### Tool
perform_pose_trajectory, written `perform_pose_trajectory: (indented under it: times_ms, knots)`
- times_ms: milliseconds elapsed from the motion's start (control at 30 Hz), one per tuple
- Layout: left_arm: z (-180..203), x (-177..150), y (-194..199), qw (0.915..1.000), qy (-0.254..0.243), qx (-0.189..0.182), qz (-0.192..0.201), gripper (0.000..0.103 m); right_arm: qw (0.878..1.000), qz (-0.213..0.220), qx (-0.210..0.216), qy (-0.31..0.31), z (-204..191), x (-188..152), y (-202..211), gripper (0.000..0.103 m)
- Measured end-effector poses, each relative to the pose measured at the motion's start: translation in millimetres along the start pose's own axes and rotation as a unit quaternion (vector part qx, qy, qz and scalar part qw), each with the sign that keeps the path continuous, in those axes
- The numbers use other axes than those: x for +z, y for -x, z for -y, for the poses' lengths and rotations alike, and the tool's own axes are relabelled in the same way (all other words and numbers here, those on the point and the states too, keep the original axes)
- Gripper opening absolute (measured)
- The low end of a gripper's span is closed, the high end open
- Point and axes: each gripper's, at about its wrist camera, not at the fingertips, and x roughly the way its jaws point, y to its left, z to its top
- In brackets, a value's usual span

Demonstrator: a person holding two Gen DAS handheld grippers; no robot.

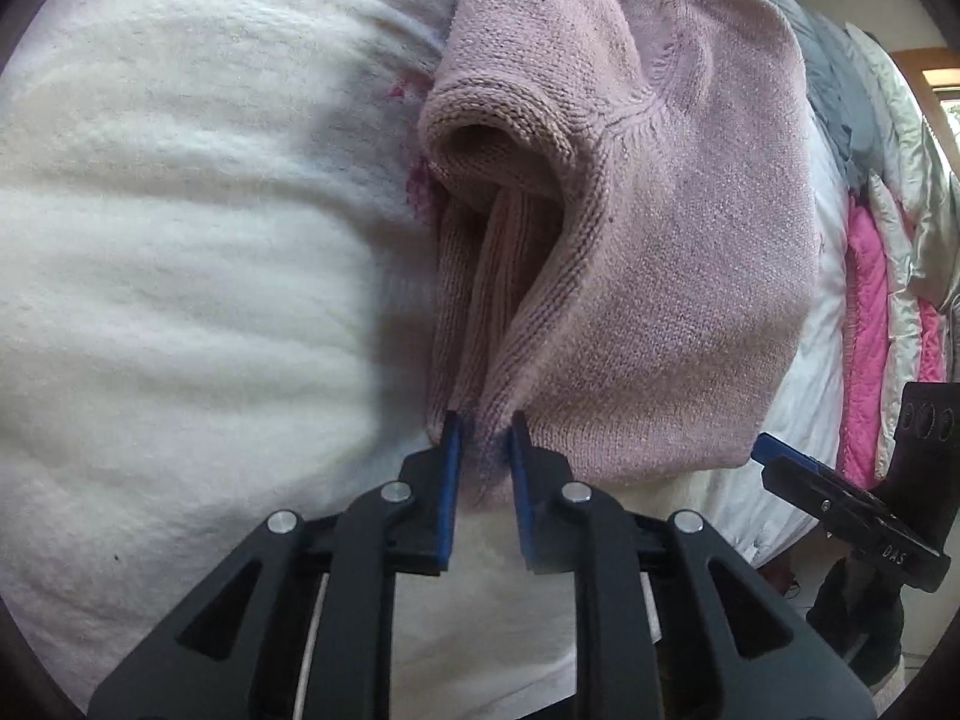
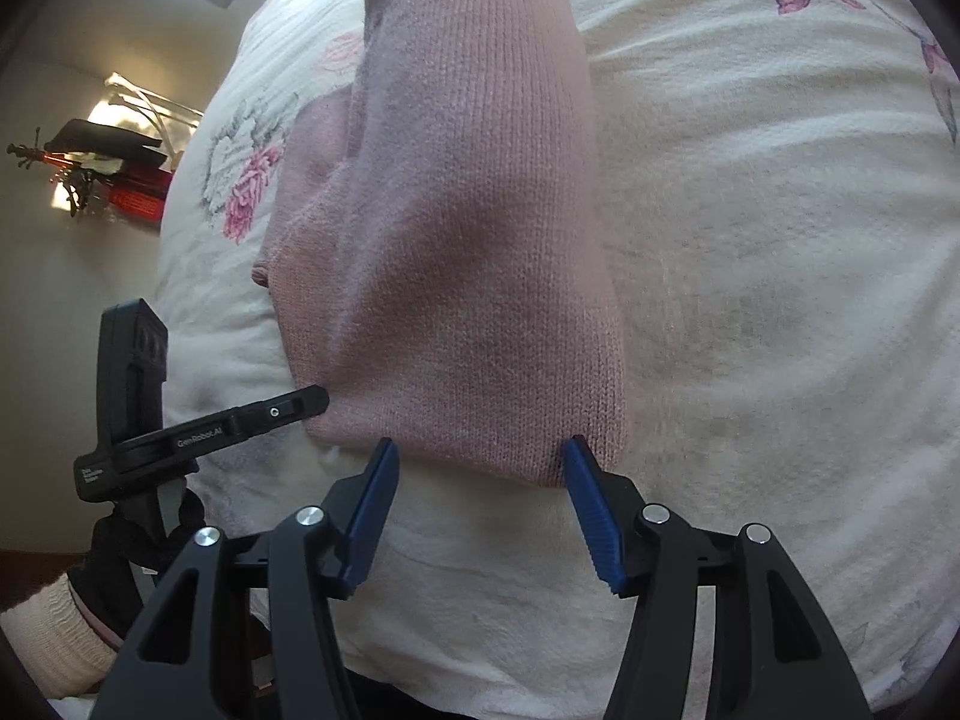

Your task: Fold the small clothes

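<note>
Left gripper (image 1: 485,427) jaws pinching pink sweater (image 1: 660,276) edge; right gripper (image 2: 477,450) jaws wide, empty

Pink sweater (image 1: 672,276): knit cloth, fine stitch on the body, coarser rib at the rolled opening, matt, slightly fuzzy. White blanket (image 1: 198,276) under it: fleecy cloth, soft nap, matt, w/ printed pink flowers. My left gripper (image 1: 485,429): matt black plastic arms, shiny metal pivot pins, blue pads. My right gripper (image 2: 477,450): same black plastic; blue pads (image 2: 591,498) ribbed, rubbery-looking. Quilted fabric (image 1: 900,222) at far side: satiny, glossy sheen.
</note>
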Motion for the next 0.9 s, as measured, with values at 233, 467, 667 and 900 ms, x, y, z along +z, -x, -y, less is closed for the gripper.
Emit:
perform_pose_trajectory:
  times_ms: [233,467,667,900]
  knots:
    - [18,-2,73,0.9948,-0.016,-0.009,0.100,0.026,0.998,0.048,0.025,0.025,-11,-4,39,0.058]
    - [57,16,46,0.9932,-0.058,-0.019,0.100,0.027,0.999,0.030,0.011,0.033,-17,5,17,0.060]
    - [37,27,6,0.9977,-0.013,0.038,0.055,0.027,1.000,0.010,0.002,-0.007,0,7,-10,0.059]
    - [22,14,23,0.9976,0.000,0.033,0.061,0.040,1.000,0.015,-0.002,-0.002,-1,6,-7,0.060]
